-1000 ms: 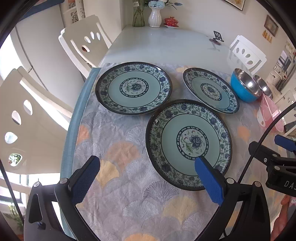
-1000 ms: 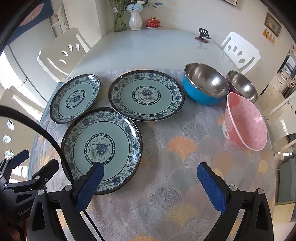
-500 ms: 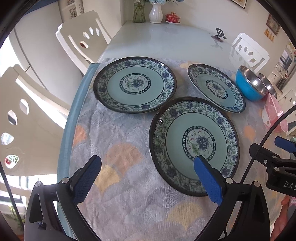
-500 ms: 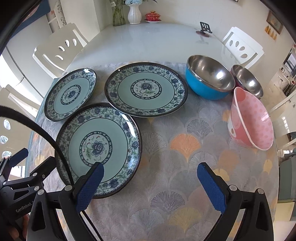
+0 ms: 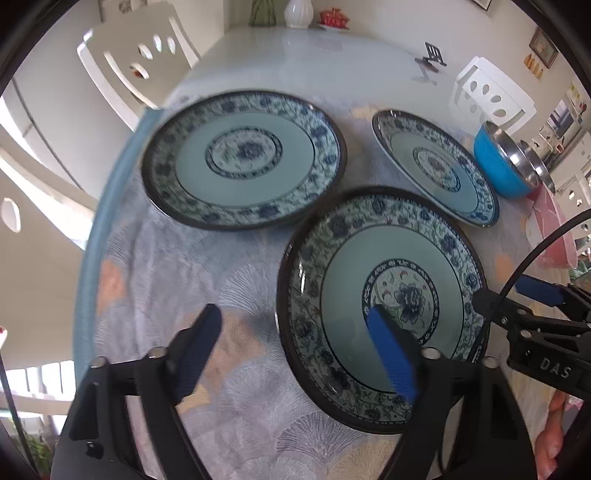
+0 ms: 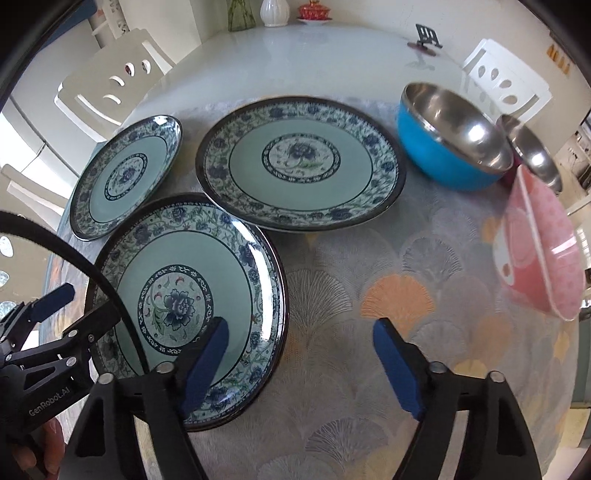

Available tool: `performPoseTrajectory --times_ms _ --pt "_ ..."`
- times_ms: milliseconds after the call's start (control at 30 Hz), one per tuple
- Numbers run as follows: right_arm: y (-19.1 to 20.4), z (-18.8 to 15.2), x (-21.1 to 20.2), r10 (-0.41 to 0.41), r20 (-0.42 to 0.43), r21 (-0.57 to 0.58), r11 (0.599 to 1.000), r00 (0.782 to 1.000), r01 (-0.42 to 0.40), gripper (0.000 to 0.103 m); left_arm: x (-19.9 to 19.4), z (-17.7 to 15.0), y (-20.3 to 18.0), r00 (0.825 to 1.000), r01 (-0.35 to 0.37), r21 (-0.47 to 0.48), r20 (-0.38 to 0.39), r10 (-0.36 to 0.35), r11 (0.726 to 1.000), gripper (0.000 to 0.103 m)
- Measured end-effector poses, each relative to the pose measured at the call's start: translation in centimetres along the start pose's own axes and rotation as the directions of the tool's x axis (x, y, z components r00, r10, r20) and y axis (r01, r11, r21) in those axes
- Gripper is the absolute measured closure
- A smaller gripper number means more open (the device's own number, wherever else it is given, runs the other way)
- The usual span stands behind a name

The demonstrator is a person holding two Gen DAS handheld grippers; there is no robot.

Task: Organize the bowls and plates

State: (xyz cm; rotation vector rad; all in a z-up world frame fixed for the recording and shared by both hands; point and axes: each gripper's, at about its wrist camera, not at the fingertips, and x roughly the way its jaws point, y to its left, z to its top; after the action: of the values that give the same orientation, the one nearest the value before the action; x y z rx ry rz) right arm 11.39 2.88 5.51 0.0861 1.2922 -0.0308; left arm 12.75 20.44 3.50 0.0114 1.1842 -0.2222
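Three blue-and-green floral plates lie on a patterned cloth. The near plate (image 5: 380, 302) (image 6: 177, 295) sits between my two grippers. My left gripper (image 5: 293, 317) (image 6: 79, 308) straddles its left rim, one pad over the plate and one over the cloth; its jaws are closing and do not touch the rim. My right gripper (image 6: 299, 328) (image 5: 511, 293) straddles the right rim the same way, jaws closing and clear of it. Behind lie a second plate (image 5: 243, 158) (image 6: 125, 173) and a third plate (image 5: 436, 168) (image 6: 299, 166).
A blue steel-lined bowl (image 6: 454, 147), a steel bowl (image 6: 532, 155) and a tilted pink bowl (image 6: 535, 243) stand at the right. The bare white tabletop (image 6: 295, 59) behind holds a vase (image 6: 272, 13) and a small black stand (image 6: 426, 37). White chairs (image 5: 144, 62) surround the table.
Both grippers have come down closer to the near plate, which now looks larger. Both pairs of jaws stand clearly narrower than before.
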Motion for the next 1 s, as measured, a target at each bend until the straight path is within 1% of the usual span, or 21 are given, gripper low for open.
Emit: performPoseTrajectory --times_ms 33,100,167,233,267,333,400,433,600,700,800,900,1000 --pt "-0.1 0.0 0.3 0.009 -0.004 0.005 1.000 1.000 -0.009 0.034 0.4 0.0 0.1 1.000 0.009 -0.005 -0.018 -0.009 1.000 0.039" --pt "-0.3 -0.1 0.7 0.041 -0.013 0.013 0.999 0.999 -0.041 0.041 0.8 -0.2 0.1 1.000 0.005 -0.007 -0.029 -0.006 1.000 0.043" --pt "-0.4 -0.1 1.0 0.066 -0.025 0.021 0.998 0.997 -0.066 0.045 0.7 -0.2 0.0 1.000 0.006 0.000 -0.018 -0.006 1.000 0.048" --pt "-0.4 -0.1 1.4 0.101 -0.033 0.029 0.995 0.994 -0.100 0.051 0.6 -0.1 0.1 1.000 0.018 0.001 -0.012 -0.017 1.000 0.059" --pt "-0.4 -0.1 1.5 0.109 -0.033 0.029 0.994 0.993 -0.108 0.051 0.6 -0.1 0.1 1.000 0.028 -0.003 -0.011 -0.028 1.000 0.062" --pt "-0.1 0.0 1.7 0.119 -0.035 0.029 0.993 0.992 -0.118 0.062 0.6 0.1 0.2 0.999 0.051 -0.014 -0.012 -0.051 0.999 0.075" --pt "0.2 0.1 1.7 0.133 -0.027 0.037 0.991 0.991 -0.132 0.067 0.7 0.2 0.4 0.998 0.063 -0.029 -0.013 -0.063 0.998 0.075" --pt "0.3 0.2 1.7 0.147 -0.027 0.039 0.989 0.989 -0.146 0.068 0.7 0.2 0.5 0.998 0.066 -0.033 -0.011 -0.066 0.997 0.075" --pt "0.7 0.3 1.7 0.177 -0.025 0.026 0.984 0.984 -0.176 0.068 0.8 0.3 0.7 0.997 0.077 -0.040 -0.003 -0.077 0.996 0.077" --pt "0.9 0.6 1.8 0.176 -0.031 0.024 0.984 0.984 -0.175 0.068 0.7 0.1 0.8 0.997 0.079 -0.038 0.003 -0.079 0.996 0.077" --pt "0.6 0.6 1.6 0.192 -0.030 0.019 0.981 0.981 -0.192 0.068 0.3 -0.2 1.0 0.997 0.077 -0.038 0.010 -0.077 0.996 0.077" --pt "0.5 0.3 1.1 0.219 -0.036 0.018 0.976 0.975 -0.218 0.068 -0.5 -0.4 1.3 0.997 0.075 -0.049 0.020 -0.074 0.996 0.077" --pt "1.1 -0.2 -0.5 0.239 -0.025 0.000 0.971 0.971 -0.239 0.068 -2.4 -1.0 1.8 0.997 0.066 -0.059 0.053 -0.063 0.996 0.077"
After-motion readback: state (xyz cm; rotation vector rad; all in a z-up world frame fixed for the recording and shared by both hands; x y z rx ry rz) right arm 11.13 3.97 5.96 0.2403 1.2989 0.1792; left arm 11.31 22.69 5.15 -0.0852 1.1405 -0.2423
